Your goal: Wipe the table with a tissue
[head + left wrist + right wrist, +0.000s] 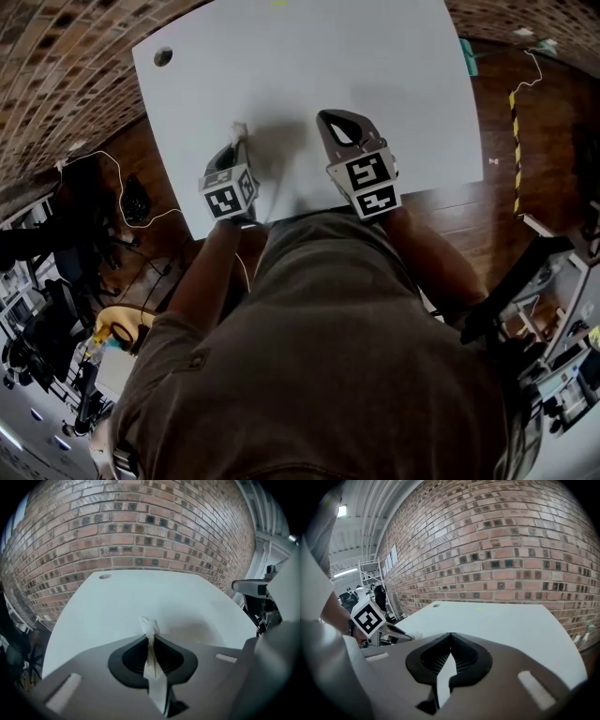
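A white table (pixel 309 66) fills the upper part of the head view. My left gripper (pixel 238 141) is near the table's front edge, shut on a twisted white tissue (pixel 239 128) that pokes out past its tips. In the left gripper view the tissue (pixel 149 626) runs as a strip between the closed jaws of the left gripper (pixel 149 638), just above the table (pixel 140 597). My right gripper (pixel 324 117) hovers beside it to the right, shut with nothing in it. In the right gripper view, the right gripper (pixel 451 635) has its tips touching over the table (pixel 506 620).
A round cable hole (pixel 163 56) sits in the table's far left corner. A brick wall (pixel 140 522) stands behind the table. On the wooden floor lie cables (pixel 131 202) at the left and a yellow-black striped strip (pixel 515 122) at the right.
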Available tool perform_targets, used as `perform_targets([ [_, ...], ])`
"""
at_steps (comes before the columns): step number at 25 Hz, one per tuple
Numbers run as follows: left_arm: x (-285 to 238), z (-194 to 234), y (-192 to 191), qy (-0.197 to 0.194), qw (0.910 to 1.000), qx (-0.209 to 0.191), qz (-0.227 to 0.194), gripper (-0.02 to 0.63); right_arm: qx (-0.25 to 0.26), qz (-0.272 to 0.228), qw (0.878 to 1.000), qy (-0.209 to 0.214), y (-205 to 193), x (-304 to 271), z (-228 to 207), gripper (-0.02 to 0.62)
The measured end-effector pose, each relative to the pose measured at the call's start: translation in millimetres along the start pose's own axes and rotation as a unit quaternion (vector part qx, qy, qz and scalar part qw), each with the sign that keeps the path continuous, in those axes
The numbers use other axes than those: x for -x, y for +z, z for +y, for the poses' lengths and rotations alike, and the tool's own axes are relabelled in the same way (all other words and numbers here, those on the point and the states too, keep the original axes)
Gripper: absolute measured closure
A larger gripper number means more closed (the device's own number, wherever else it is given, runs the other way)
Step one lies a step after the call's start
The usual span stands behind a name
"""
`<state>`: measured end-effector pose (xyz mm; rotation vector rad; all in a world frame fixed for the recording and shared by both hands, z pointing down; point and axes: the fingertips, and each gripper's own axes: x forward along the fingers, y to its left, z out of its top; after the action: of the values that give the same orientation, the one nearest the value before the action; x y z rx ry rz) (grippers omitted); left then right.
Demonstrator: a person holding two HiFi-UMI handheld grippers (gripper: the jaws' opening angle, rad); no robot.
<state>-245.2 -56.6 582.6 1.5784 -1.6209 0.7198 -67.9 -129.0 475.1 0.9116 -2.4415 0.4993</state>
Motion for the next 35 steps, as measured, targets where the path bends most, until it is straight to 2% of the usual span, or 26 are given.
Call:
perform_targets([
  [8, 14.9, 0.3, -1.3, -0.044, 0.9981, -0.006, -0.044, 0.577, 0.008, -0.007, 0.999, -0.033, -1.6, 6.7, 28.3, 0.581],
  [14, 40.4, -19.9, 3.6, -0.072, 0.9937, -0.023, -0.083, 0.577, -0.001, -0.004, 0.999, -0.045, -15.3, 23.1, 40.1, 0.581],
  [24, 83.8, -67.1, 1.5, -0.072, 0.9881, -0.032, -0.132, 0.577, 0.026, -0.019, 0.999, -0.001, -31.6, 55.8, 60.3, 0.581],
  [35, 147.3, -145.8, -40.1, -0.064, 0.9794, 0.002, -0.192, 0.577, 0.052, -0.043, 0.997, 0.032, -62.2, 142.8, 43.7, 0.581],
])
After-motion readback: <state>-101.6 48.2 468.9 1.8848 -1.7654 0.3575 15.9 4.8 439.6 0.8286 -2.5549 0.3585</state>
